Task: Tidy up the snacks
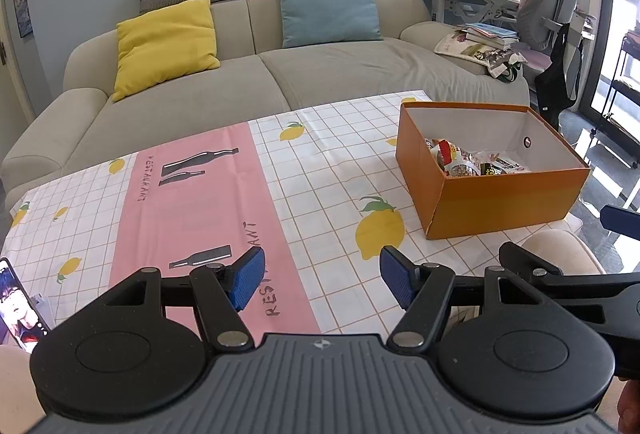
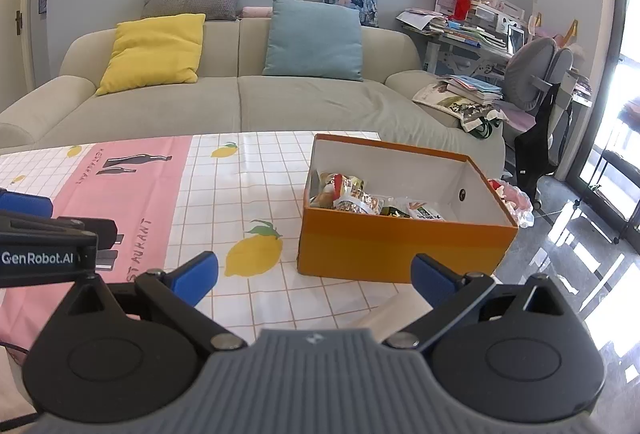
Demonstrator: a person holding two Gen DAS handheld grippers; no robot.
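Note:
An orange cardboard box (image 1: 500,202) stands on the table at the right; it also shows in the right wrist view (image 2: 400,246). Several snack packets (image 1: 468,160) lie inside it, also seen from the right wrist (image 2: 360,200). My left gripper (image 1: 322,280) is open and empty above the lemon-print tablecloth (image 1: 312,170), left of the box. My right gripper (image 2: 316,274) is open and empty, just in front of the box's near wall. Each gripper shows at the edge of the other's view.
A phone (image 1: 18,308) lies at the table's left front edge. A beige sofa (image 2: 240,102) with cushions runs behind the table. A cluttered desk (image 2: 468,34) and a grey chair (image 2: 532,74) stand at the right.

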